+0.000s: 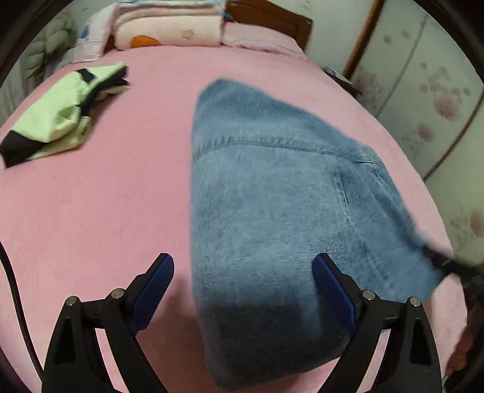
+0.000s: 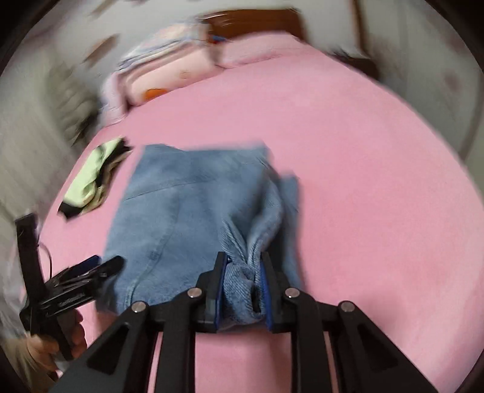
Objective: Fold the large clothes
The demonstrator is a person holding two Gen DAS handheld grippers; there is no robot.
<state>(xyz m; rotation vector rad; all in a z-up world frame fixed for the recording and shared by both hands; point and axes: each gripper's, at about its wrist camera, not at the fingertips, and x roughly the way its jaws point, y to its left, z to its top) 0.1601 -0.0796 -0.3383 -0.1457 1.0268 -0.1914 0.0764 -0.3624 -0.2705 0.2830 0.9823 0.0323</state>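
Note:
A folded blue denim garment (image 1: 272, 211) lies on the pink bed (image 1: 106, 211). My left gripper (image 1: 243, 266) is open and empty, its jaws spread over the garment's near left edge. In the right wrist view my right gripper (image 2: 242, 263) is shut on a bunched near right corner of the denim garment (image 2: 187, 217) and lifts it slightly. The left gripper (image 2: 93, 266) shows at the left of that view, held in a hand. The right gripper (image 1: 438, 260) shows blurred at the garment's right edge in the left wrist view.
A folded green and black garment (image 1: 60, 118) lies at the far left of the bed, also in the right wrist view (image 2: 90, 178). Stacked quilts and pillows (image 1: 169, 27) sit by the wooden headboard (image 1: 272, 18). A wardrobe with flower print (image 1: 423, 105) stands to the right.

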